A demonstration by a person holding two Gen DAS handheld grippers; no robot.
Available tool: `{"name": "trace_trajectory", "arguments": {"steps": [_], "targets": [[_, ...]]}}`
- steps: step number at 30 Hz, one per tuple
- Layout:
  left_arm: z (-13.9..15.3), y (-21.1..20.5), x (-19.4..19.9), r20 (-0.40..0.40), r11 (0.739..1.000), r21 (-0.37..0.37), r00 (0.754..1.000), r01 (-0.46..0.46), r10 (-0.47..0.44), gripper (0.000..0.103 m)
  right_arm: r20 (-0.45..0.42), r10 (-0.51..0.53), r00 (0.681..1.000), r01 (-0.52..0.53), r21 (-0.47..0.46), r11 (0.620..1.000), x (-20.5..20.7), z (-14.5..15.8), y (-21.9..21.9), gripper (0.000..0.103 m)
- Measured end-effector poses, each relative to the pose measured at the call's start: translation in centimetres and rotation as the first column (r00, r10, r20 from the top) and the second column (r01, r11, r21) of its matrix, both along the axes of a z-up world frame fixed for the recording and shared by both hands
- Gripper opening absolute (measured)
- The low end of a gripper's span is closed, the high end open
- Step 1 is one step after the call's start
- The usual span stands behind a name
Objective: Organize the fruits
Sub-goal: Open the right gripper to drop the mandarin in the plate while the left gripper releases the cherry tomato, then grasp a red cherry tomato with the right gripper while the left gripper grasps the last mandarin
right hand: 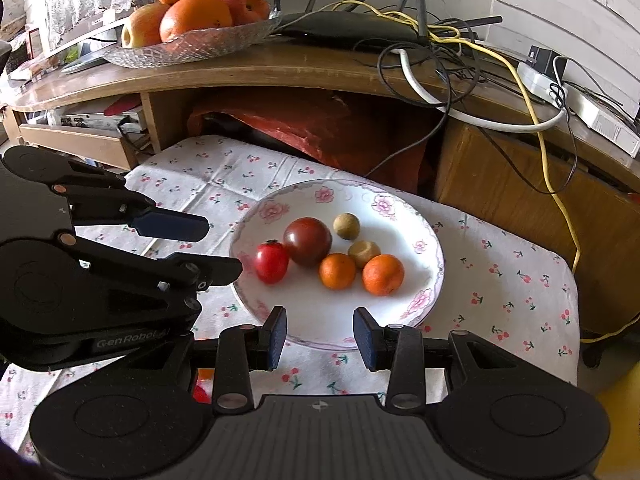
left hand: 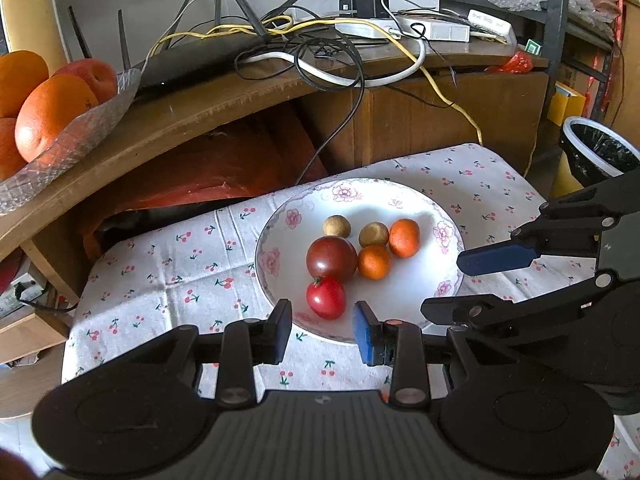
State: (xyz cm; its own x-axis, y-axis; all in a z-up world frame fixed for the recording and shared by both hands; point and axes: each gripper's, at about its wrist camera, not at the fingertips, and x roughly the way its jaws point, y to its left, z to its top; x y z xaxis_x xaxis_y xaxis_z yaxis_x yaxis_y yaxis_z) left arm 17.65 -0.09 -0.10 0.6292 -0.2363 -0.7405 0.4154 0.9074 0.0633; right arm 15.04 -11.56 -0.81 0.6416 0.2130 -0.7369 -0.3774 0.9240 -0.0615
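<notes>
Both claws hang nearest, the left claw (left hand: 323, 330) and the right claw (right hand: 320, 334), each spread wide and holding nothing. Below them the cloth-covered tabletop (left hand: 168, 264) carries a flowered plate (right hand: 434, 248). On it lie a dark tomato (left hand: 331, 259), a red tomato (left hand: 325, 297), two small oranges (left hand: 404, 237) and two brownish fruits (left hand: 337, 226), all close together. I judge the sorting is not yet begun; every fruit waits.
</notes>
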Motion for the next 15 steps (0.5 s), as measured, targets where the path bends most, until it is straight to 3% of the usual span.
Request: {"name": "trace_trajectory", "arguments": {"steps": [15], "targets": [[-1.2, 3.4, -1.7, -0.06, 1.0, 0.014, 0.998, -0.017, 0.018, 0.042, -0.111, 0.086, 0.99, -0.087, -0.008, 0.996, -3.5, -2.1, 2.9, 0.033]]}}
